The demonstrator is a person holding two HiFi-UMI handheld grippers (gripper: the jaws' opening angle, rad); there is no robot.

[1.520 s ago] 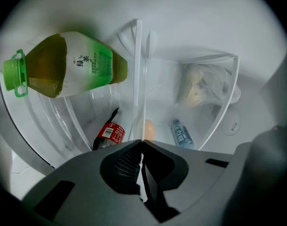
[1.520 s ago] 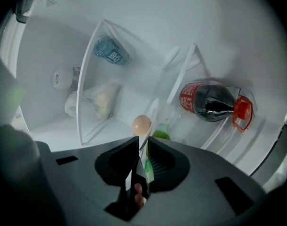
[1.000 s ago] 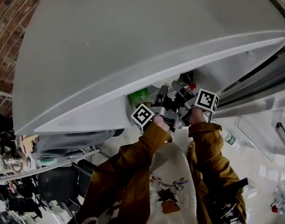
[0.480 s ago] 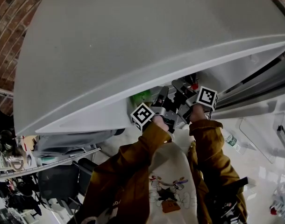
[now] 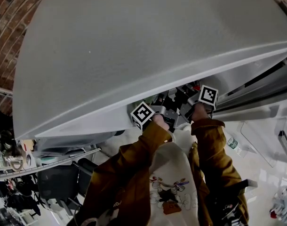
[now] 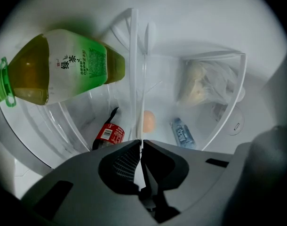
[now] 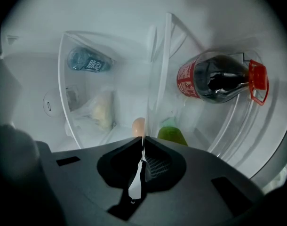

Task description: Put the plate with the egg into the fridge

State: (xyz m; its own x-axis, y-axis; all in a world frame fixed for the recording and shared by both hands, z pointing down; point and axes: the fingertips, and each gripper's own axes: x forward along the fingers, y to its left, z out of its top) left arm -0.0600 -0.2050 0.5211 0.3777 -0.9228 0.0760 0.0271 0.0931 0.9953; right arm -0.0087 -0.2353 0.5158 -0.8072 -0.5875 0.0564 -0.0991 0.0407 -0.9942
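- While the person's mustard sleeves [image 5: 139, 159] stretch forward in the head view, both marker cubes [image 5: 143, 115] sit just under the edge of the fridge [image 5: 134, 46], whose broad grey panel fills the upper part of that view.
- The left claw [image 6: 141, 142] is clenched on the rim of the plate [image 6: 133, 93], which shows edge-on as a thin pale line running away from the tips.
- The right claw [image 7: 143, 142] is likewise clamped on the plate's rim, with a white sliver pinched between its jaws.
- The egg [image 6: 148, 121] lies just beyond the tips, close against the plate's line, inside the white fridge interior.
- A green tea bottle [image 6: 59, 69] lies on its side at the upper left of the left gripper view.
- A cola bottle [image 7: 219, 79] with a red cap lies at the right of the right gripper view.
- A small water bottle [image 6: 182, 133] and a clear bag [image 6: 204, 84] of pale food lie farther in, on the egg's side of the plate.
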